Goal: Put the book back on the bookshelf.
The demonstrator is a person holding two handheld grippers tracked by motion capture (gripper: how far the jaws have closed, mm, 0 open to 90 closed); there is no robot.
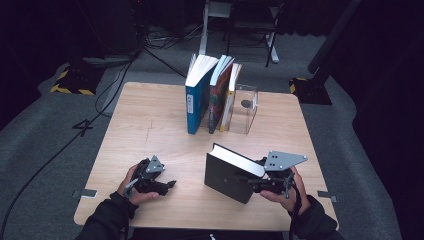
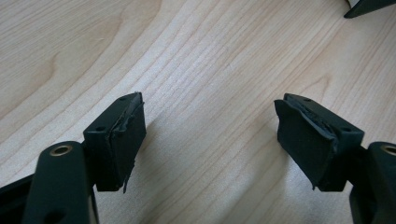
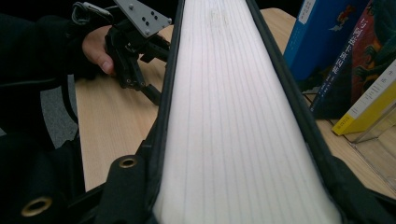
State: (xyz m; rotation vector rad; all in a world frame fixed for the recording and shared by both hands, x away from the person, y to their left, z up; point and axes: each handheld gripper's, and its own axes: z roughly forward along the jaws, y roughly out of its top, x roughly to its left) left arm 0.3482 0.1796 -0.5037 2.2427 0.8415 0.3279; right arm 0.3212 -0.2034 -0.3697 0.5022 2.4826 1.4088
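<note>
The right claw (image 1: 254, 183) is clamping the thick black-covered book (image 1: 231, 171) tilted above the pale wooden counter (image 1: 150, 125), apparently by one edge, risking slippage, while the left claw (image 1: 170, 184) is gaping empty.

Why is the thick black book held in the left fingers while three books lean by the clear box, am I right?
Not quite: the right gripper grips the thick black hardcover book, as the high view shows. The left gripper is empty.
</note>
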